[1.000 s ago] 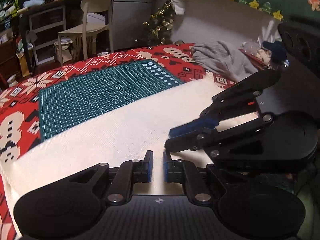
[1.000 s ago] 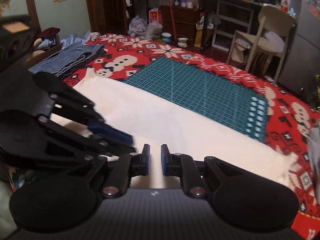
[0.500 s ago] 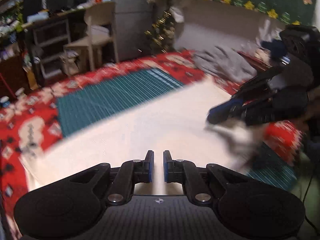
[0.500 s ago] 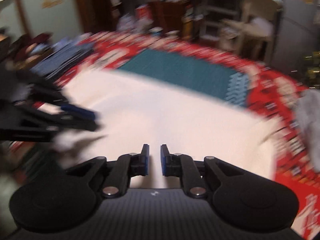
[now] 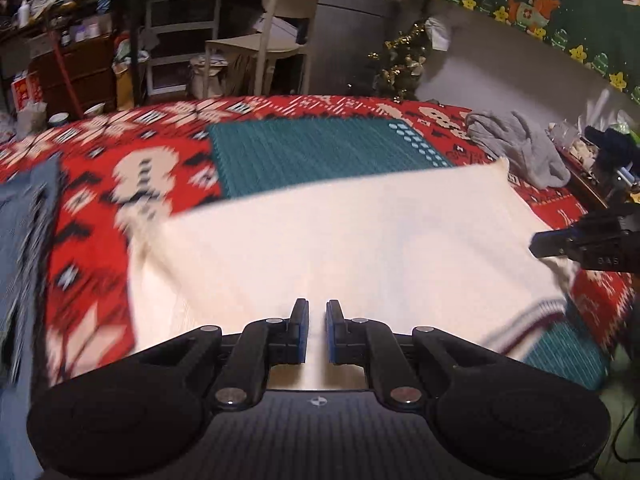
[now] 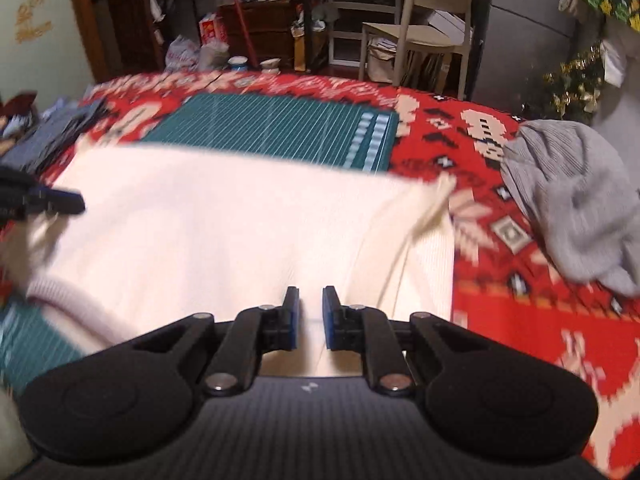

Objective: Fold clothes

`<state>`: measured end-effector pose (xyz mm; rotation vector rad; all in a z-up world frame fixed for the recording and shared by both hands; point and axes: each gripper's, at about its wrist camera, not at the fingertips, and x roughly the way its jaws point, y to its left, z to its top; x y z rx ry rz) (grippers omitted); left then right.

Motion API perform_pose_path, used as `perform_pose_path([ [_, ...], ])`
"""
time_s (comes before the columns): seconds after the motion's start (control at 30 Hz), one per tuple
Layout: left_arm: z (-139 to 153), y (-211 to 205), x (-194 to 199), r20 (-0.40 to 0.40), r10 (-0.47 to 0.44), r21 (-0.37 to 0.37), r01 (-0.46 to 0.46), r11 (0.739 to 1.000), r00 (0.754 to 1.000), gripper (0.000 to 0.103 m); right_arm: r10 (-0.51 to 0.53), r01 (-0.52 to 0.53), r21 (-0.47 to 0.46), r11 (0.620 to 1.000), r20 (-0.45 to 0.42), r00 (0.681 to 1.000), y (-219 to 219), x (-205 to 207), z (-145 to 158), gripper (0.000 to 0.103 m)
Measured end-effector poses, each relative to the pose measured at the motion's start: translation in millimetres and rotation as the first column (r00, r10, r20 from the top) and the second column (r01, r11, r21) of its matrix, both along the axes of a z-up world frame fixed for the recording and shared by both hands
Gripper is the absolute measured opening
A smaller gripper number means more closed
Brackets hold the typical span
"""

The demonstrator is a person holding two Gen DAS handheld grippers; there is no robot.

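Cream garment (image 5: 344, 232) lies flat on the tabletop (image 5: 160, 176), near half of the green cutting mat (image 5: 312, 152), long axis across both views. Left gripper (image 5: 317, 330) and right gripper (image 6: 307, 317) sit at its near edge, jaws nearly closed, apparently pinching cloth; the grip itself is hidden.
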<state>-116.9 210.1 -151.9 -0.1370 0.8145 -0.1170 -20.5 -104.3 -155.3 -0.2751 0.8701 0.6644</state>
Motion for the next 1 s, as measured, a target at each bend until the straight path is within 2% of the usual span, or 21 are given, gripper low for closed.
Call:
perform_pose_path([
  [0.1, 1, -4, -25, 0.000, -0.001, 0.020, 0.001, 1.000, 1.000, 0.009, 0.004, -0.004, -0.010, 1.000, -0.022, 1.000, -5, -19, 5, 0.014],
  [0.2, 5, -4, -31, 0.011, -0.004, 0.036, 0.004, 0.999, 1.000, 0.009, 0.002, -0.002, -0.004, 1.000, -0.021, 1.000, -6, -17, 12, 0.014],
  [0.33, 13, 5, -19, 0.042, 0.004, 0.054, -0.006, 0.999, 0.999, 0.009, -0.025, 0.024, 0.028, 0.999, 0.049, 0.998, -3, 17, 21, 0.014],
  [0.43, 13, 15, 9, 0.076, 0.013, 0.098, -0.020, 0.995, 0.997, 0.009, -0.048, 0.046, 0.058, 0.997, 0.040, 0.998, 6, 53, 18, 0.013],
  [0.53, 9, 30, 39, 0.052, 0.048, 0.084, -0.052, 0.995, 0.997, 0.009, -0.077, 0.074, 0.098, 0.992, 0.023, 0.997, 12, 84, 12, 0.011],
  [0.63, 3, 46, 51, 0.040, 0.088, 0.088, -0.092, 0.992, 0.995, 0.009, -0.104, 0.102, 0.118, 0.988, 0.014, 0.994, 11, 110, 3, 0.010],
  [0.67, 1, 52, 55, 0.036, 0.102, 0.090, -0.105, 0.990, 0.994, 0.015, -0.112, 0.110, 0.114, 0.987, 0.016, 0.994, 10, 116, -1, 0.010],
  [0.73, -2, 62, 55, 0.044, 0.117, 0.061, -0.119, 0.991, 0.992, 0.016, -0.140, 0.137, 0.121, 0.983, 0.021, 0.990, 2, 128, -6, 0.010],
  [0.8, -2, 67, 54, 0.046, 0.142, 0.077, -0.146, 0.986, 0.989, 0.014, -0.181, 0.177, 0.124, 0.976, 0.019, 0.983, -7, 134, -7, 0.002],
  [0.87, -1, 73, 51, 0.050, 0.164, 0.083, -0.167, 0.982, 0.985, 0.006, -0.199, 0.194, 0.136, 0.972, 0.023, 0.980, -15, 135, -5, 0.002],
  [1.0, 4, 85, 45, 0.061, 0.220, 0.084, -0.225, 0.971, 0.974, 0.006, -0.219, 0.211, 0.137, 0.968, 0.052, 0.974, -26, 135, 0, 0.003],
])
